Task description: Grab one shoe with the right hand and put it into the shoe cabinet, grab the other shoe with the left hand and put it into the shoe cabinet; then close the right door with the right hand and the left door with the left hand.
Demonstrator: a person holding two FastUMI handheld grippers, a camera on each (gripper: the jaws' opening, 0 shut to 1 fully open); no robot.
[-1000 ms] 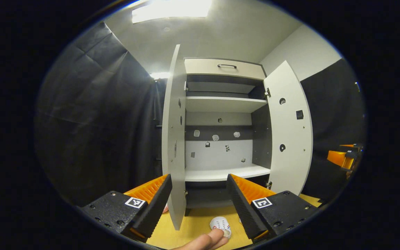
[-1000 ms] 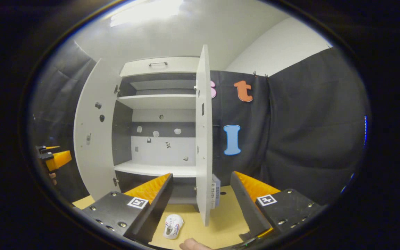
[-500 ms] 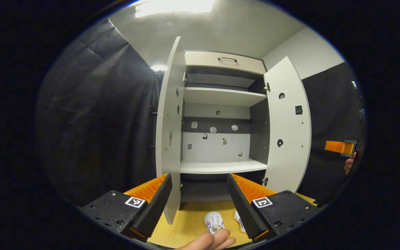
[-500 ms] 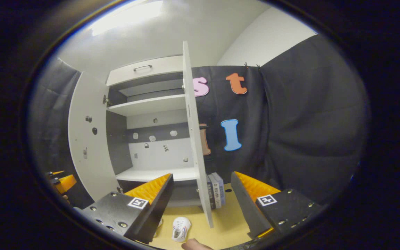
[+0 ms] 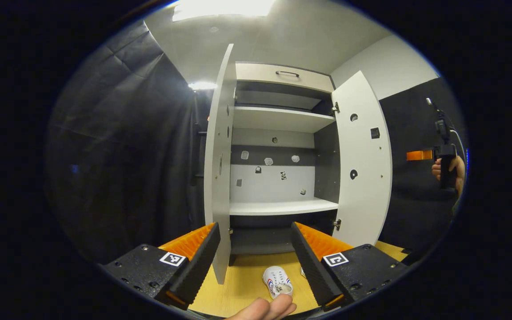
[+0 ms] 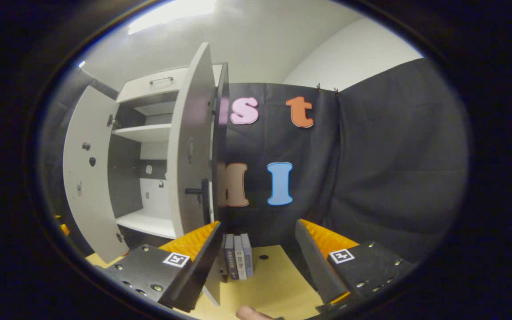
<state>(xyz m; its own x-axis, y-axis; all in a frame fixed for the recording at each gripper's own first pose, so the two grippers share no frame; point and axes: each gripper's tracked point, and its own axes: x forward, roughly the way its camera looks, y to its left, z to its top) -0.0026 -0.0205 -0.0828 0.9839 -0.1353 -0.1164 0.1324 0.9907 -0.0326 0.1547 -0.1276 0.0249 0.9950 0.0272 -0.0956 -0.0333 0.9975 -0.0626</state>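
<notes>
A small white shoe [image 5: 278, 282] with red and blue stripes lies on the wooden floor in front of the open shoe cabinet [image 5: 282, 206]. A second shoe [image 5: 302, 272] peeks out behind my left gripper's right finger. The left gripper [image 5: 254, 229] is open and empty, above and short of the shoes, facing the cabinet's inside. My right gripper [image 6: 257, 224] is open and empty, beside the right door's [image 6: 191, 146] outer face with its dark handle [image 6: 196, 191]. In the left gripper view the right gripper [image 5: 420, 155] shows far right, held by a hand [image 5: 449, 169].
Both doors stand wide open, the left door [image 5: 220, 169] and the right door [image 5: 362, 164]. Several books [image 6: 237, 255] stand upright on the wooden floor to the right of the cabinet. Black cloth walls close in both sides. A fingertip [image 5: 265, 309] shows at the bottom edge.
The right gripper has swung to the right, from facing the cabinet's inside to the right door's outer side, and the shoe has left its view. The left gripper has barely shifted.
</notes>
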